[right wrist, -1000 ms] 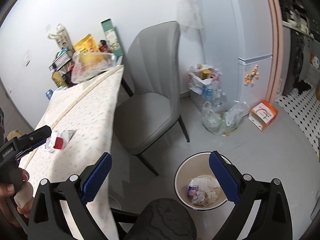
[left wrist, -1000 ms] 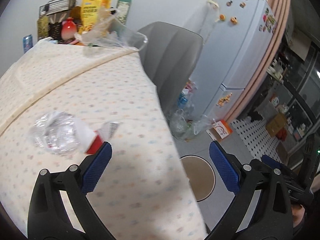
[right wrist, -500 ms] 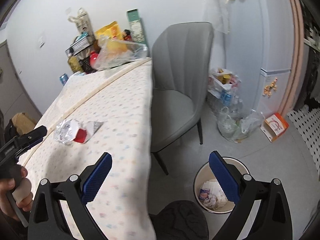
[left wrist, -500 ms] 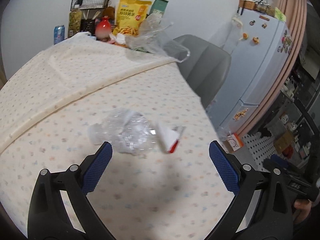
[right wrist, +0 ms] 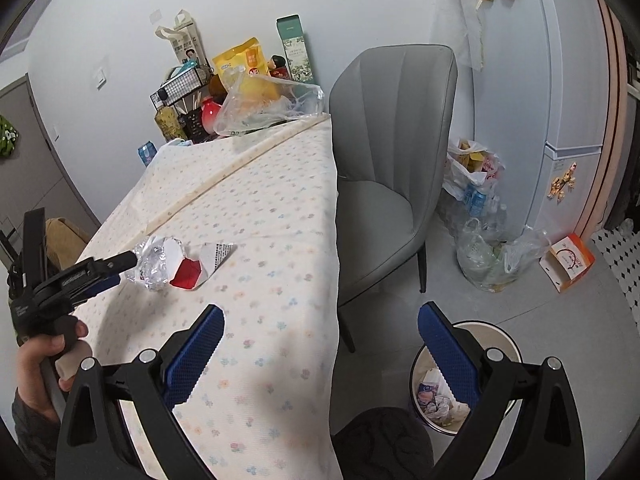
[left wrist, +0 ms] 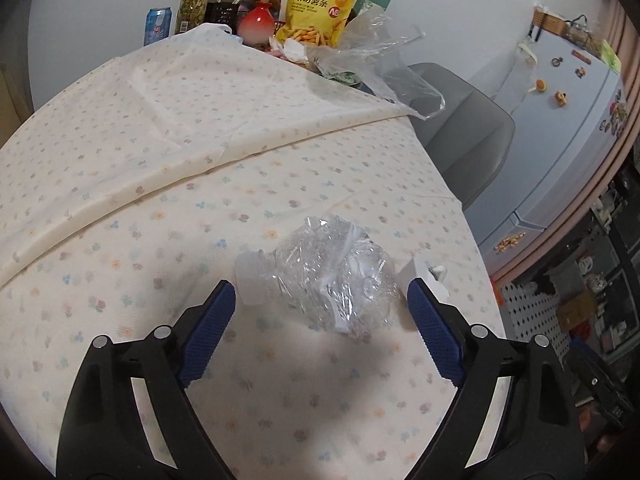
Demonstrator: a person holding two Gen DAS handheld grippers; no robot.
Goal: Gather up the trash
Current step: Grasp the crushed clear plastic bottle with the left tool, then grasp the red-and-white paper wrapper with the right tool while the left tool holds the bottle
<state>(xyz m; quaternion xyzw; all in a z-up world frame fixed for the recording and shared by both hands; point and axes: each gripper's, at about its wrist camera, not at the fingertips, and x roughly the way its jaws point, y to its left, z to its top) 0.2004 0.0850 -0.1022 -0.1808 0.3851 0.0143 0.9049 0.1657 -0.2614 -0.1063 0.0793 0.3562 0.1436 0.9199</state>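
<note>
A crushed clear plastic bottle [left wrist: 332,276] with a white cap lies on the floral tablecloth [left wrist: 168,184]. A torn white and red carton [right wrist: 192,266] lies beside it. My left gripper [left wrist: 320,324] is open, its blue pads either side of the bottle, just short of it. It shows in the right wrist view [right wrist: 116,266] at the bottle [right wrist: 154,258]. My right gripper [right wrist: 318,354] is open and empty above the table's right edge. A round bin [right wrist: 506,338] with trash in it stands on the floor below.
A grey chair [right wrist: 388,152] stands by the table's right side. A clear plastic bag [left wrist: 384,56], a yellow snack bag [left wrist: 320,8], jars and a can crowd the table's far end. Full trash bags [right wrist: 480,236] and an orange box [right wrist: 570,258] lie by the fridge.
My left gripper has swung left and closed in on the crushed bottle, which now sits between its pads. My right gripper has shifted left over the table edge.
</note>
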